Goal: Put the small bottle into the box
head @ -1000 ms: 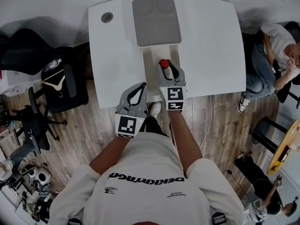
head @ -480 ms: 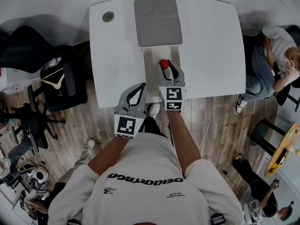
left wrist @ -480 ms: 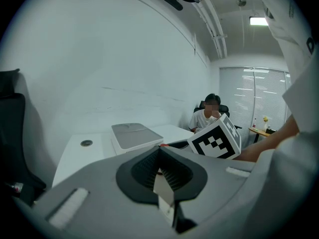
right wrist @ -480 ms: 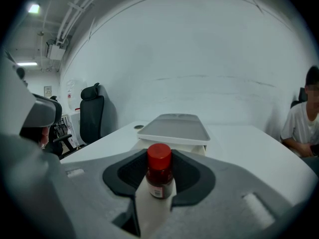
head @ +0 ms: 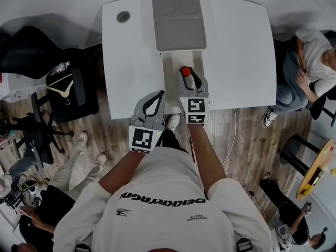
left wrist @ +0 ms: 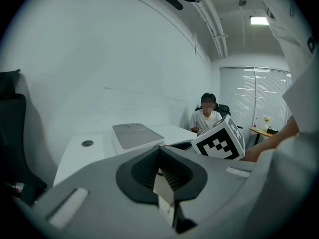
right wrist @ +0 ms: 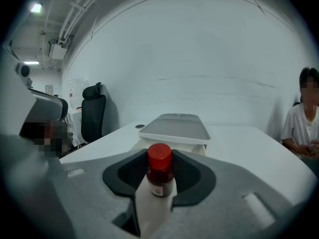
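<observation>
Head view and both gripper views. The right gripper point(head: 188, 75) has its jaws closed on the small bottle point(head: 185, 71), which stands upright with its red cap up, over the open cream compartment of the box point(head: 170, 67). The box's grey lid point(head: 178, 22) lies beyond the compartment, toward the far edge of the white table point(head: 236, 51). The left gripper point(head: 159, 95) has its jaws together with nothing between them; its tips are just beside the box's near left corner, over the table's near edge. A round cable port point(head: 123, 17) sits at the far left corner. The tabletop on both sides of the box is bare. An office chair point(head: 68, 91) stands to the left and a seated person point(head: 310, 62) is to the right, both well apart from the grippers.
</observation>
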`<state>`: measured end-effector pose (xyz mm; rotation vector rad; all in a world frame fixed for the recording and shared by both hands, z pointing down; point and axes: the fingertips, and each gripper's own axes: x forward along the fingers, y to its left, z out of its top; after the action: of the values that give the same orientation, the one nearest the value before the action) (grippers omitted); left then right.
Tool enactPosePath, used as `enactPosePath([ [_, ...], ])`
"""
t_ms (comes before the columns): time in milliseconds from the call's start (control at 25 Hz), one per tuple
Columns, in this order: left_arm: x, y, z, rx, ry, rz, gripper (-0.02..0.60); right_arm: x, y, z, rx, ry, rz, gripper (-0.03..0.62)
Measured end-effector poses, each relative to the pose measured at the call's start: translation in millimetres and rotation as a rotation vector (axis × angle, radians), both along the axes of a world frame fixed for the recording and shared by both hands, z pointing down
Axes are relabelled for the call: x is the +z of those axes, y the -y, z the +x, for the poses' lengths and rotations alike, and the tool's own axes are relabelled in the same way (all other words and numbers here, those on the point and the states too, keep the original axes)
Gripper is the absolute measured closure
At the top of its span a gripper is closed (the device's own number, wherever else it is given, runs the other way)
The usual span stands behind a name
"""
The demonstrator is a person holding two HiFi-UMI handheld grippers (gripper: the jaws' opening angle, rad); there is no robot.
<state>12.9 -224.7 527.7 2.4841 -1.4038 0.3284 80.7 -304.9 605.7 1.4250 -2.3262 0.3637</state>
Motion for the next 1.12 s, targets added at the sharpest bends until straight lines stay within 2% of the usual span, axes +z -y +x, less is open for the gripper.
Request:
enactPosePath([
  [320, 0, -2, 0, -0.005, 0.001, 0.0, 0.577, 1, -2, -3, -0.012, -0.007, -0.005, 0.451],
  [600, -3, -4, -1, -0.013, 0.002, 0.005, 0.575, -7, -2, -6, -0.014, 0.006, 0.009, 0.408],
  [1120, -15, -14, -3, -0.03, 0.001, 0.033, 0.575, -28, -14, -5, -0.012, 0.028, 0.059, 0.408],
])
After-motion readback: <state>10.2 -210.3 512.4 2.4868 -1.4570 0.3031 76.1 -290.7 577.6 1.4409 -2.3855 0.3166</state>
